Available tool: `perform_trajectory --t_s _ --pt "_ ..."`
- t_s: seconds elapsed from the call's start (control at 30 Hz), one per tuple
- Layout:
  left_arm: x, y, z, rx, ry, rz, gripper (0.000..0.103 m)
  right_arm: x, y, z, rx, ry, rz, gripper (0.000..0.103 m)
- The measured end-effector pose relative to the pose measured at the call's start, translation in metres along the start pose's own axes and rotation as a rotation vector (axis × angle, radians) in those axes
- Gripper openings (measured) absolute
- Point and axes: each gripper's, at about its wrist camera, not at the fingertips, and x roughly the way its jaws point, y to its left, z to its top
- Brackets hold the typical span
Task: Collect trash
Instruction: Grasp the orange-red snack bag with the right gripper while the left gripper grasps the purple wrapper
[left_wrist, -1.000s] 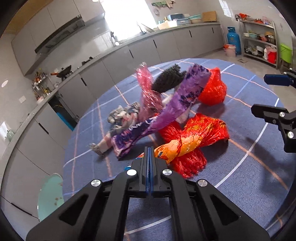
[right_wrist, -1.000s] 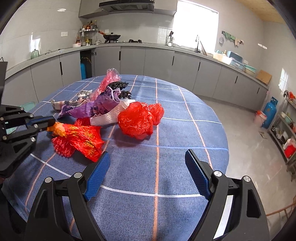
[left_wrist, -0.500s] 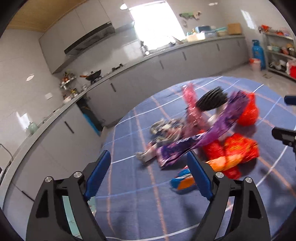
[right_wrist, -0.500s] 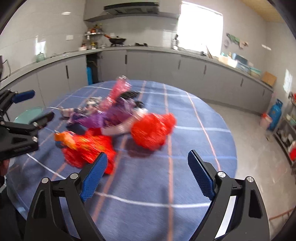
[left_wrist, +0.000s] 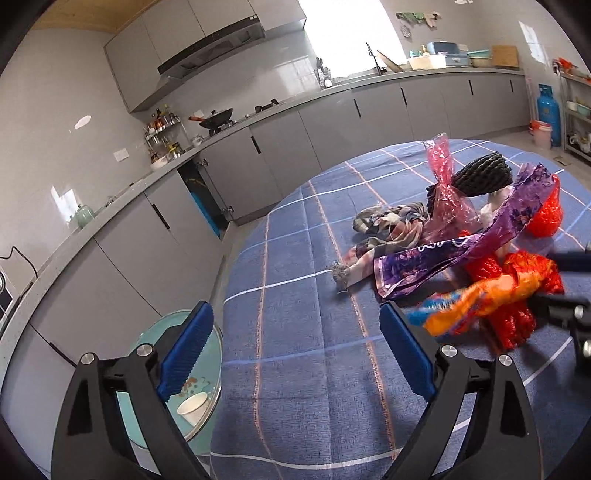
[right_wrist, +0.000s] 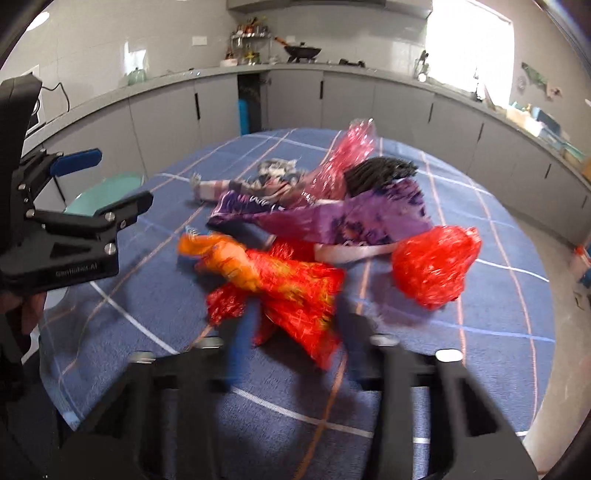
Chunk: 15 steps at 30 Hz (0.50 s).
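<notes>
1. Left gripper (left_wrist: 295, 354) hangs released, its blue pads wide apart over the blue checked tablecloth (left_wrist: 295, 387), gripping nothing.
2. The orange-red wrapper (left_wrist: 491, 295) lies ahead and right of it, in the trash pile.
3. Right gripper (right_wrist: 295, 343) is motion-blurred; it seems to be closing on the wrapper, but I cannot tell.

- domestic kitchen.
- grey cabinets (left_wrist: 284, 147) run under a long counter (left_wrist: 236, 123) along the walls.
- wok (left_wrist: 216, 120) on the hob, range hood (left_wrist: 210, 55) above it.
- spice rack (left_wrist: 162, 127), blue gas cylinder (left_wrist: 548, 110).
- round table under blue checked cloth (left_wrist: 295, 332).
</notes>
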Motion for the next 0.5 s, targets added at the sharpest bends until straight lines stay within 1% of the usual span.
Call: perform_trajectory --t_s 0.07,0.17,0.3,0.4,0.5 --pt "0.001 0.002 -0.001 0.0 0.0 0.002 0.09 -0.005 0.004 0.0 -0.012 -0.009 0.017 0.025" --pt "0.0 0.004 0.0 -0.009 -0.003 0.003 0.09 -0.02 0.008 0.003 -0.023 -0.049 0.006 0.019" --pt "-0.001 0.001 0.004 0.004 -0.021 0.006 0.09 -0.045 0.0 0.011 0.011 -0.133 -0.045 0.018" --pt "-0.003 -0.008 0.011 0.022 -0.045 -0.014 0.09 -0.064 -0.017 0.017 0.059 -0.193 -0.108 0.018" --pt "-0.007 -0.027 0.02 0.07 -0.084 -0.047 0.09 -0.081 -0.03 0.021 0.102 -0.229 -0.124 0.018"
